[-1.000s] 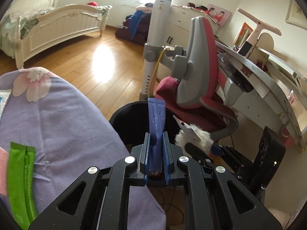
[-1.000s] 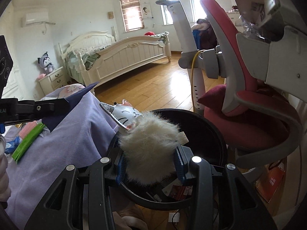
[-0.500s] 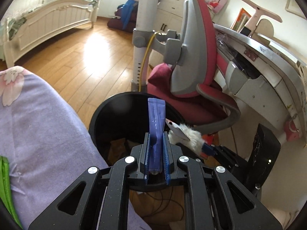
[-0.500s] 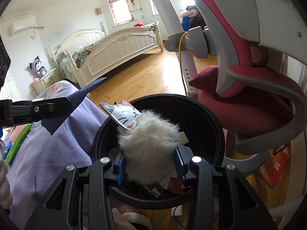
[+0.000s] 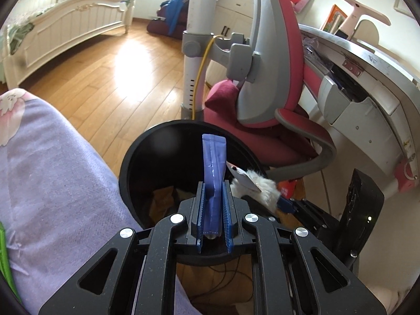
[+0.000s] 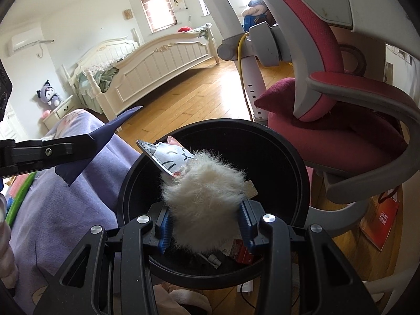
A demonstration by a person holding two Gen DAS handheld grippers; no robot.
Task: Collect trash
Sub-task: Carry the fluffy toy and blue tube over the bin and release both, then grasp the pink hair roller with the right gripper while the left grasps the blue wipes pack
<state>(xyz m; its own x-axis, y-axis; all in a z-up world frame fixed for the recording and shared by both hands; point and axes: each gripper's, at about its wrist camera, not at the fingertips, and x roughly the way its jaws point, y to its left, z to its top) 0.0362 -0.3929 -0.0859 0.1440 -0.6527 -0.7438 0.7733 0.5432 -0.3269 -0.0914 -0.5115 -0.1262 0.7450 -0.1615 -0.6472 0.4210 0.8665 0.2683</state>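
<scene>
Left claw (image 5: 214,210) pinches a limp blue sachet (image 5: 214,157) by its lower end; right claw (image 6: 204,223), at three o'clock, squeezes a soft, light furry toy (image 6: 204,199), both over the black bin (image 6: 296,157).

I count one black bin (image 6: 294,157) at the frame's centre, one blue packet (image 5: 214,173), one furry cat charm (image 6: 204,204), one green wrapper (image 6: 19,202) at the left edge, one red chair (image 6: 341,136) at right, and one white bed (image 6: 157,65) at upper left.
</scene>
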